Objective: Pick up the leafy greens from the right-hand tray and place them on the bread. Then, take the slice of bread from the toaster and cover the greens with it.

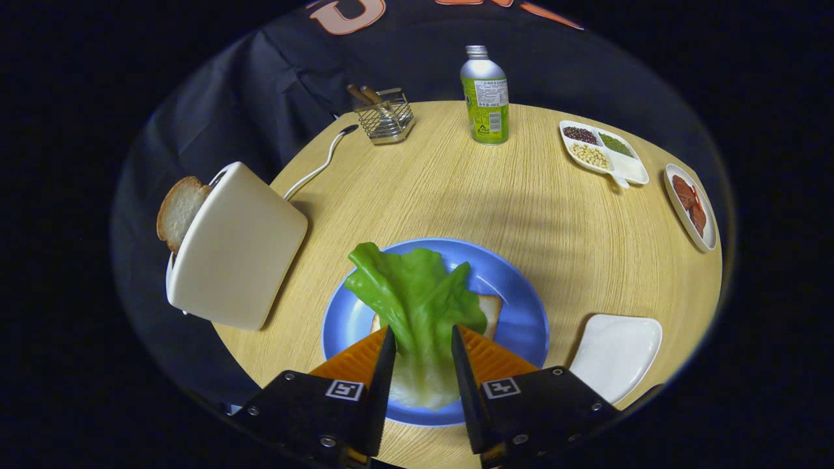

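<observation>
Where the two fingers reach forward: the gripper hangs over a blue plate, its jaws parted about as wide as the pale stalk of the greens that lies between them
Grip: the fingers run close along both sides of the stalk, but whether they press on it cannot be told
Leafy greens: one bright green leaf with a whitish stem, lying lengthwise on the plate, stem end between the fingers, leafy end pointing away beyond them
Bread on plate: a slice under the greens, mostly covered; one corner shows to the right of the leaf and a sliver to the left
Blue plate: round, on the near part of the table, just ahead of and beneath the fingers
Toaster: cream-coloured, left of the plate and near it, its white cord trailing back across the table
Toast slice: standing in the toaster's slot, sticking out of the top
White tray: right of the plate, near it, nothing on it
Round wooden table: light grain, holding everything
Far side: a wire basket with brown-handled utensils, and an upright green-labelled bottle with a silver cap
Far right: a divided white dish of beans and grains, and beside it a small dish holding reddish-brown pieces
</observation>
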The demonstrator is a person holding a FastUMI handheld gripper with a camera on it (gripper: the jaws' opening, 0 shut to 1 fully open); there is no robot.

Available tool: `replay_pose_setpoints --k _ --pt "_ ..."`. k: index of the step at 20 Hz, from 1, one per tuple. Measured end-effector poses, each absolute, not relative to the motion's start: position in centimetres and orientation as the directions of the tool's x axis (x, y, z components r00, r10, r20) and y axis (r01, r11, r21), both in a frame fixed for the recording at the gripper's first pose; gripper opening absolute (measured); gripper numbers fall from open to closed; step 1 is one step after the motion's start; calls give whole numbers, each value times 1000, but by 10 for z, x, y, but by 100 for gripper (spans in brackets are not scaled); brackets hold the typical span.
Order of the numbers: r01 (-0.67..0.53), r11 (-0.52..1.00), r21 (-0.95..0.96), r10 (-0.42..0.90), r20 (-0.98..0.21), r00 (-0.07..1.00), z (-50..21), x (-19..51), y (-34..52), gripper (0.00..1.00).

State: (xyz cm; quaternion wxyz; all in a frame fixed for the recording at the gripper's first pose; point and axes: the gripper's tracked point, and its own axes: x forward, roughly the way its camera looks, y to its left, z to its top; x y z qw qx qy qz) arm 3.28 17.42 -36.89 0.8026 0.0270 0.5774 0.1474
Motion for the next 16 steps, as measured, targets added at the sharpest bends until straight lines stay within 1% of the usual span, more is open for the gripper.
replay_pose_setpoints --k 1,3,5,8,10,13,16 --pt "-212 958 193 251 -923 293 -370 31 176 59" --pt "-211 963 166 224 -929 294 -369 31 176 64" --pt "-205 968 147 209 -921 328 -358 39 174 64" --pt "-186 964 191 249 -896 368 -326 48 184 65" --pt "-190 958 214 274 -879 391 -300 54 193 69" --pt "-202 946 254 318 -850 420 -262 62 213 77" --pt "-221 935 278 349 -834 427 -232 67 237 82"
